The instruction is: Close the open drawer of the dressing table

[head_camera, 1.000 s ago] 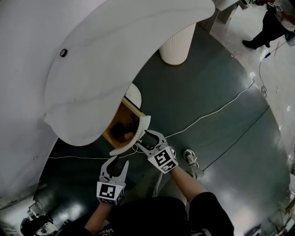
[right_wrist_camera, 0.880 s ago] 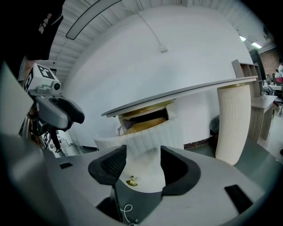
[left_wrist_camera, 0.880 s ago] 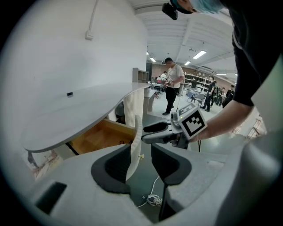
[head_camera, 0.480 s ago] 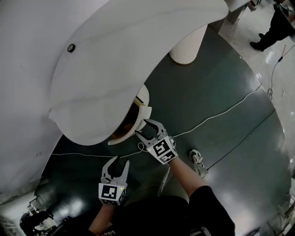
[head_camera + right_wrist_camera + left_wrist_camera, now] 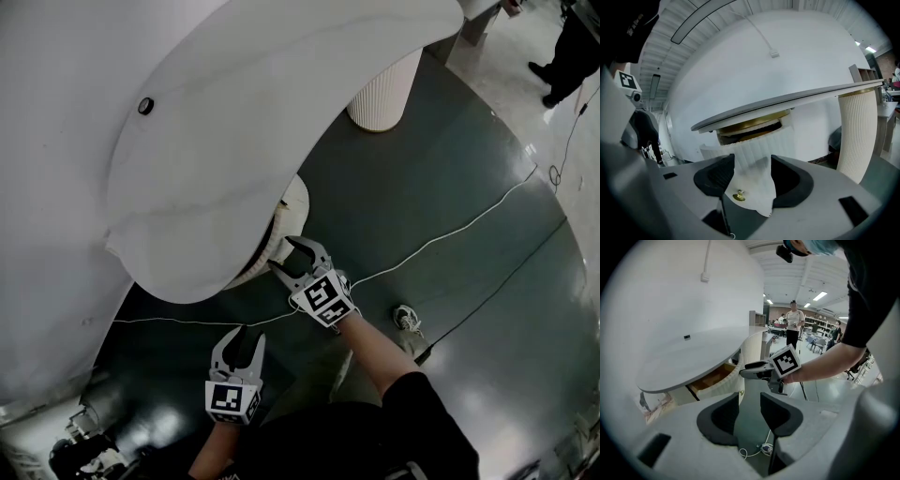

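The dressing table's curved white tabletop [image 5: 244,122] overhangs the drawer [image 5: 287,223], which sits almost fully under it. From the right gripper view a narrow dark gap and a strip of wood show above the ribbed drawer front [image 5: 761,150], so the drawer is not yet fully shut. The right gripper [image 5: 284,255] is positioned at this front with its jaws wide apart. The ribbed panel and its small brass knob [image 5: 738,197] appear between the jaws, which clamp nothing. The left gripper [image 5: 244,337] hangs lower and nearer the person, well apart from the drawer. Its jaws are parted a little, with only the dark floor [image 5: 422,169] and a white cable [image 5: 450,225] visible between them. In the left gripper view, the right gripper [image 5: 761,371] reaches towards the drawer [image 5: 715,379] beneath the tabletop [image 5: 693,362]. A ribbed white leg [image 5: 384,89] supports the far end of the table. A person [image 5: 572,47] stands beyond it on lighter flooring.
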### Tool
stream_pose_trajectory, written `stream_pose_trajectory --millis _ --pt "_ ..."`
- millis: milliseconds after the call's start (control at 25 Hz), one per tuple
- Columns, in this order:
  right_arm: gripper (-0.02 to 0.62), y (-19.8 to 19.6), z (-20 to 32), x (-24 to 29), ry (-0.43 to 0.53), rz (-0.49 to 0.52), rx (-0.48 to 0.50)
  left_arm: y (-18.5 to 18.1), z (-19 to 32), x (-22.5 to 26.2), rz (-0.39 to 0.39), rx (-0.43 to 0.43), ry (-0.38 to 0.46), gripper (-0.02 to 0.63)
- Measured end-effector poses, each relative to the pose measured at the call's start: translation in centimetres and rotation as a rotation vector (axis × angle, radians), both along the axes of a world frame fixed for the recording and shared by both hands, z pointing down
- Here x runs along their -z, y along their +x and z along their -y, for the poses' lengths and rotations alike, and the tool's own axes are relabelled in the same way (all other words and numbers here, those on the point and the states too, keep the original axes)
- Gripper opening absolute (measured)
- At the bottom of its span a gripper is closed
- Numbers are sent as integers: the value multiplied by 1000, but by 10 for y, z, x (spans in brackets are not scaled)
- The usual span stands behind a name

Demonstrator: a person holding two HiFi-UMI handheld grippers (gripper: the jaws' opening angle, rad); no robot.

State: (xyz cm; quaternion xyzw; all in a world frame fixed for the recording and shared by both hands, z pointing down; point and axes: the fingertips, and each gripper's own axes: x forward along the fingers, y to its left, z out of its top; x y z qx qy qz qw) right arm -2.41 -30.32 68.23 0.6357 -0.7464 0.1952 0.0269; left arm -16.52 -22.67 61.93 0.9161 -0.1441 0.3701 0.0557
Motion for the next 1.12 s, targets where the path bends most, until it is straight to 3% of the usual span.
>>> stream_pose_trajectory --millis 1120 --pt "259 14 81 -4 111 40 -2 -3 29 -10 17 55 -3 147"
